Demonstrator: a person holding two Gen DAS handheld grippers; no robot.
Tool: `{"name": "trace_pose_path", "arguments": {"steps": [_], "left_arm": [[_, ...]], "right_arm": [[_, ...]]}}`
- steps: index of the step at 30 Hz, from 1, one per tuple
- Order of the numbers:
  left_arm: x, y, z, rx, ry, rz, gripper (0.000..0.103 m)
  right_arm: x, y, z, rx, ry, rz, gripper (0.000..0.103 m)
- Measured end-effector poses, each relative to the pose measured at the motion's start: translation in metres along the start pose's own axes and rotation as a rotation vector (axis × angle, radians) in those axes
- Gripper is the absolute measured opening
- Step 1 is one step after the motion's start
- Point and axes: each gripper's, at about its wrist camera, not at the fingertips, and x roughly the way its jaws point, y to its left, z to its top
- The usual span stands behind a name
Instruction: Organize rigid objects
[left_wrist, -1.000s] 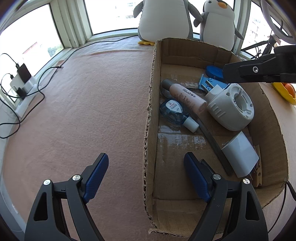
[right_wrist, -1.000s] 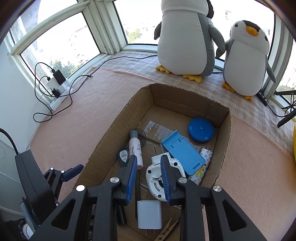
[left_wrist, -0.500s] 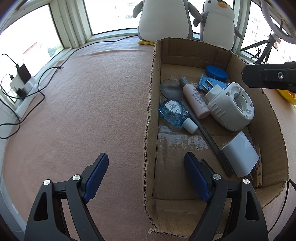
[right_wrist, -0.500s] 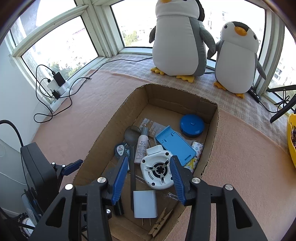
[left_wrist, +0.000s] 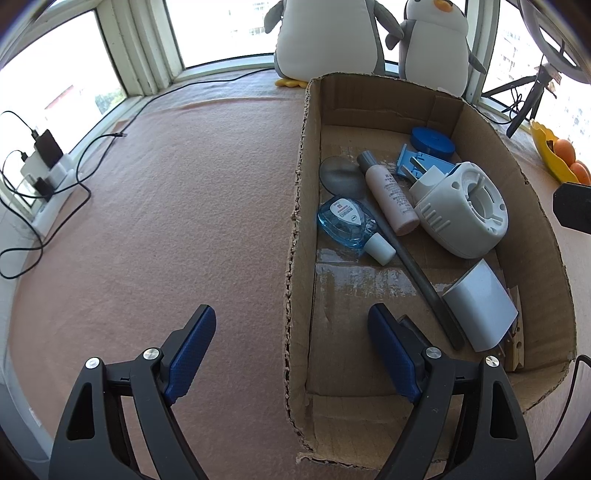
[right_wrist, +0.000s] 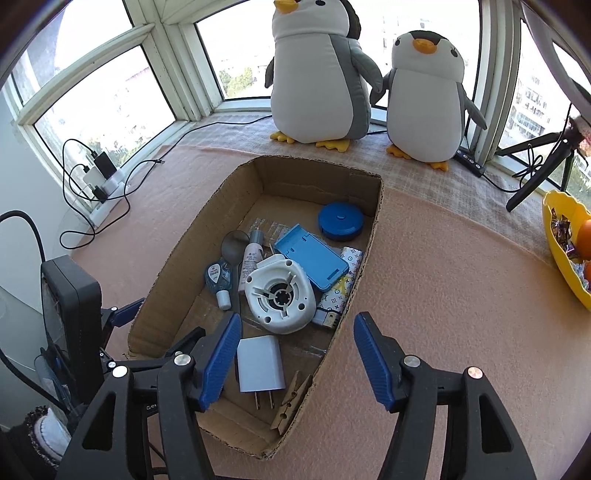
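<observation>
A cardboard box (right_wrist: 373, 221) (left_wrist: 299, 192) on the pink felt holds a white round device (right_wrist: 279, 295) (left_wrist: 461, 210), a pink tube (right_wrist: 251, 258) (left_wrist: 389, 199), a small blue bottle (right_wrist: 218, 277) (left_wrist: 347, 225), a blue stand (right_wrist: 310, 254), a blue round case (right_wrist: 341, 220), a white charger (right_wrist: 260, 363) (left_wrist: 480, 306), a clothespin (right_wrist: 291, 400) and a long dark spoon (left_wrist: 424, 280). My right gripper (right_wrist: 297, 363) is open and empty, raised above the box's near end. My left gripper (left_wrist: 291, 354) is open and empty, straddling the box's left wall.
Two plush penguins (right_wrist: 317, 74) (right_wrist: 424, 96) stand on the sill behind the box. A yellow bowl with oranges (right_wrist: 565, 243) sits at the right. A power strip with cables (right_wrist: 103, 177) lies at the left by the window. A tripod (right_wrist: 535, 173) stands at the back right.
My right gripper opened wide, letting the pink tube drop in the box, and rose back away from it. The left gripper has not moved.
</observation>
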Motion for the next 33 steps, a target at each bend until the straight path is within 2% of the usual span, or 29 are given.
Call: {"name": "trace_pose_path", "arguments": {"steps": [8,11,17,27,33], "left_arm": [[-0.005,-0.003,0.002,0.023,0.004,0.033,0.085],[-0.012,-0.006,0.004,0.052,-0.014,0.050,0.085],[-0.036,-0.008,0.003,0.092,-0.051,0.051,0.086],[-0.096,-0.002,-0.004,0.078,-0.103,0.024,0.086],[-0.155,-0.004,0.000,0.075,-0.214,0.018,0.086]], "right_arm": [[-0.020,0.001,-0.017,0.038,-0.038,-0.034,0.061],[-0.034,0.003,-0.021,0.045,-0.067,-0.052,0.067],[-0.062,0.008,-0.032,0.058,-0.115,-0.091,0.069],[-0.112,0.019,-0.056,0.057,-0.185,-0.169,0.074],[-0.152,0.010,-0.068,0.090,-0.252,-0.185,0.074]]}}
